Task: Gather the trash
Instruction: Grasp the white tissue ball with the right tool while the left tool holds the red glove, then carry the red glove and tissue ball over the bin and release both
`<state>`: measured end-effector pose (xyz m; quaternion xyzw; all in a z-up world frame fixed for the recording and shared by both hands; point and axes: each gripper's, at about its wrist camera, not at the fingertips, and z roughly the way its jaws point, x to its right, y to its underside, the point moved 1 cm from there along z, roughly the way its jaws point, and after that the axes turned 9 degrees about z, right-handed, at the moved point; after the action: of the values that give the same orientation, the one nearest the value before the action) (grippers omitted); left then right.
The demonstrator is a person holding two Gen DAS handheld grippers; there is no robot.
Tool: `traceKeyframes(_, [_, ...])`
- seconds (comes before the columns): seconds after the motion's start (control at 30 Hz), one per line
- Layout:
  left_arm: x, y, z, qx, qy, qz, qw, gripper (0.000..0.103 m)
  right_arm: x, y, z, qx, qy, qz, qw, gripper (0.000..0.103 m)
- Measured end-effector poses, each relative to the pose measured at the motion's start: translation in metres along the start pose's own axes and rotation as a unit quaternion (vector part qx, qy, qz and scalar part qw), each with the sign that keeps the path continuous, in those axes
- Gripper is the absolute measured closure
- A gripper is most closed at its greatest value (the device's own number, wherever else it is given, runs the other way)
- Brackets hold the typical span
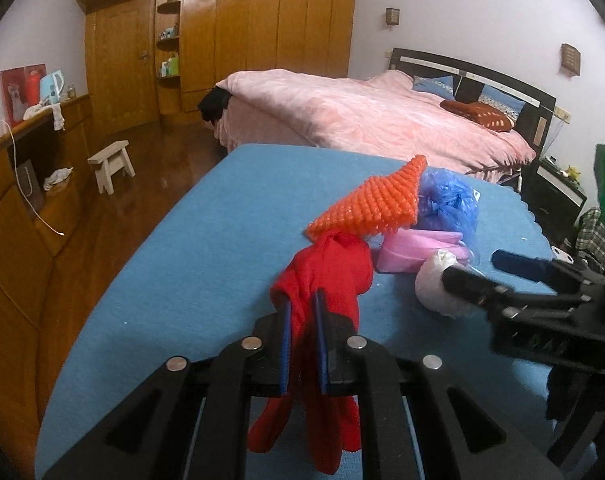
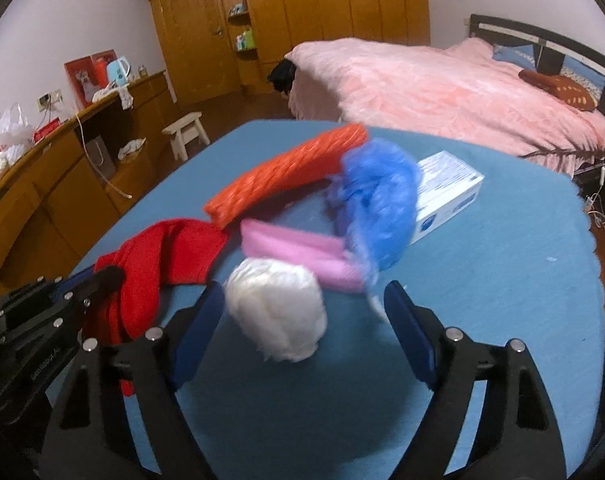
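Observation:
My left gripper is shut on a red plastic bag, which hangs between its blue pads; the bag also shows in the right wrist view. My right gripper is open, its fingers either side of a white crumpled wad on the blue table; the wad also shows in the left wrist view. Behind lie an orange foam net, a pink bag and a blue crumpled bag.
A white and blue box lies on the table behind the blue bag. A pink bed stands beyond the table. A wooden counter and a small white stool are on the left, with wardrobes at the back.

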<state>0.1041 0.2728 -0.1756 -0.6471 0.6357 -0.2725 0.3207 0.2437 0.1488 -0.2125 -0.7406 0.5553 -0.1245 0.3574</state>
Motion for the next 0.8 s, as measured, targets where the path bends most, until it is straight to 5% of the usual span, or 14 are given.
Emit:
traceKeyframes(0.23, [-0.002, 0.002, 0.004, -0.005, 0.005, -0.009, 0.9999, 0.092, -0.010, 0.008, 0.013, -0.022, 0.002, -0.010, 1.000, 0.035])
traceKeyframes(0.4, [-0.004, 0.003, 0.010, -0.013, 0.008, -0.014, 0.9998, 0.092, -0.007, 0.008, 0.018, -0.037, -0.004, -0.004, 0.999, 0.060])
traceKeyframes(0.8, [0.014, -0.011, -0.006, 0.000, 0.027, -0.001, 0.9996, 0.092, 0.004, 0.014, -0.028, -0.016, -0.015, -0.008, 1.000, 0.064])
